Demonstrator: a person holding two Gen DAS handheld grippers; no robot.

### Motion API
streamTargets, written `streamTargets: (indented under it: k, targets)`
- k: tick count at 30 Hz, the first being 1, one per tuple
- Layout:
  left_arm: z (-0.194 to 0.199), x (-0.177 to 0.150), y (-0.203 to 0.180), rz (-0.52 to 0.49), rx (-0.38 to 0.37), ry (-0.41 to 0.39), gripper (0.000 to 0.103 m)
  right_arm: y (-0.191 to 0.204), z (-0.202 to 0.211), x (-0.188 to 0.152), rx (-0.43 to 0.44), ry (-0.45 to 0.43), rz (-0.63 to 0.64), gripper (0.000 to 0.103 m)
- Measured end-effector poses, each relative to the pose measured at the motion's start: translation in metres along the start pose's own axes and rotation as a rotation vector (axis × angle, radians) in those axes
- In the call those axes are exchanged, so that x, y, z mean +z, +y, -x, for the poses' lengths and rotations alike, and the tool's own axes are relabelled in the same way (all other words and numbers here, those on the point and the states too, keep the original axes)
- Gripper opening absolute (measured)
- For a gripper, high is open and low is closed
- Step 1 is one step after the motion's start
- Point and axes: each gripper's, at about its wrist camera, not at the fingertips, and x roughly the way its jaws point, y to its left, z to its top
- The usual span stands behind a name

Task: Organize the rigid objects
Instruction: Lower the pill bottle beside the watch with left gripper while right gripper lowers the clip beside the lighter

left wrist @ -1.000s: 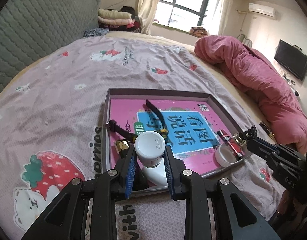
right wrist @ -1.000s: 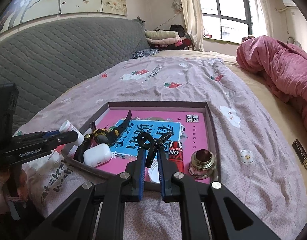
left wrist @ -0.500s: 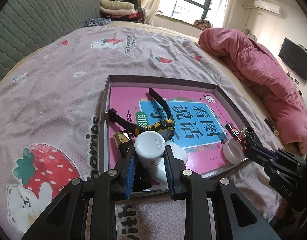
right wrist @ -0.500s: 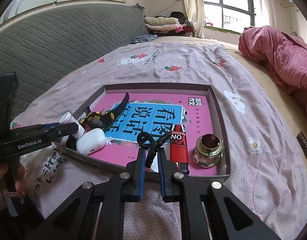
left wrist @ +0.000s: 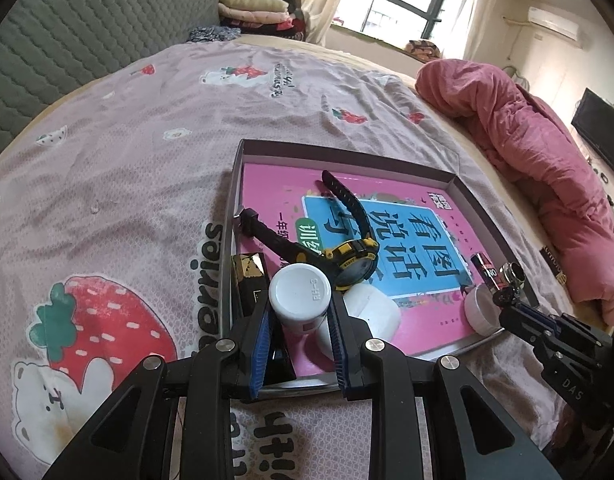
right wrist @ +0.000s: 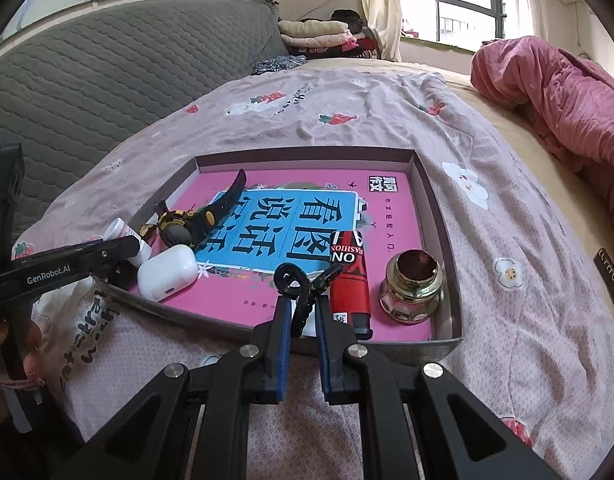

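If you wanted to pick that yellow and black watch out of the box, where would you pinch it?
Pinch the watch by the free strap that lies flat on the pink book, coming from above. The strap is narrow with bare book on both sides, while the chunky case sits crowded against the white earbud case.

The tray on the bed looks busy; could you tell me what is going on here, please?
A person is sorting small things into a shallow tray on the bed, with a gripper in each hand. The left gripper is shut on a white bottle over the tray's near corner. The right gripper is shut on a small black clip at the near edge. A watch, an earbud case, a red lighter and a glass jar already lie inside.
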Motion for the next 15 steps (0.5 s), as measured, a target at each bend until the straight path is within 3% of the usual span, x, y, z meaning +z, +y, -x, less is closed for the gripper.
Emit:
streamTargets:
  k: [15]
  targets:
    - [0.0, -0.001, -0.002, 0.0, -0.001, 0.003, 0.028, 0.004, -0.01, 0.006, 0.013, 0.028, 0.021, 0.012]
